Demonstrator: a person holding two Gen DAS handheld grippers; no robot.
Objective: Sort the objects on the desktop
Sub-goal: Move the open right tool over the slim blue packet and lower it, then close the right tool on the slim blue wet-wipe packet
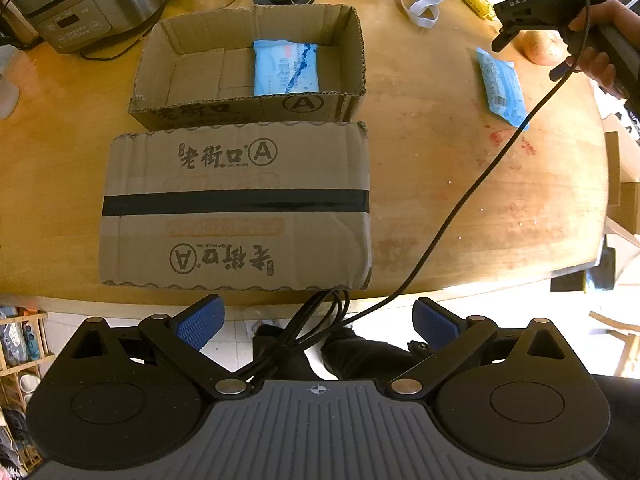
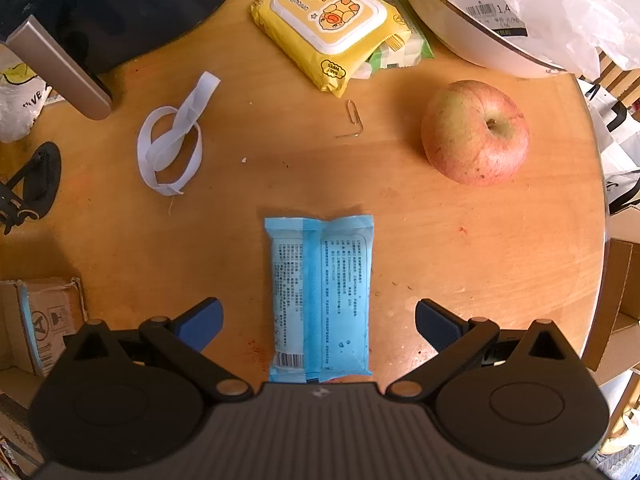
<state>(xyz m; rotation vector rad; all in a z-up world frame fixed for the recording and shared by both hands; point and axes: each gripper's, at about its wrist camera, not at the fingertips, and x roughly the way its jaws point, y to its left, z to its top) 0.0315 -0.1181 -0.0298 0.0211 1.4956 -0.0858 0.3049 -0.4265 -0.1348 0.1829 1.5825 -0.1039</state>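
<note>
The right gripper (image 2: pixel 319 322) hangs over a blue tissue pack (image 2: pixel 320 300) that lies flat on the wooden table (image 2: pixel 500 264), printed back side up, and its two blue fingers are spread wide with the pack between them, touching neither; I judge this is the line-up for a pick, because the long axis of the pack runs straight ahead and the fingers can close across its narrow width. The left gripper (image 1: pixel 318 322) is also wide open and holds nothing; it waits at the near edge of the table, in front of the box lid (image 1: pixel 236 204) that lies flat with its black tape strip on top. Behind the lid stands the open cardboard box (image 1: pixel 180 44), and one similar blue pack (image 1: pixel 286 67) already lies inside it at the right part, so probably the box is the place for packs of this kind. The apple (image 2: pixel 476 132), the yellow wipes pack (image 2: pixel 332 24), the white elastic band (image 2: pixel 172 140) and a bent paper clip (image 2: pixel 352 114) are apart from the target and seem not to be in the way. The near end of the target pack is hidden under the body of the right gripper. A green packet under the yellow wipes is mostly covered, and I cannot tell what it is. The print on the packs is too small to read.
</note>
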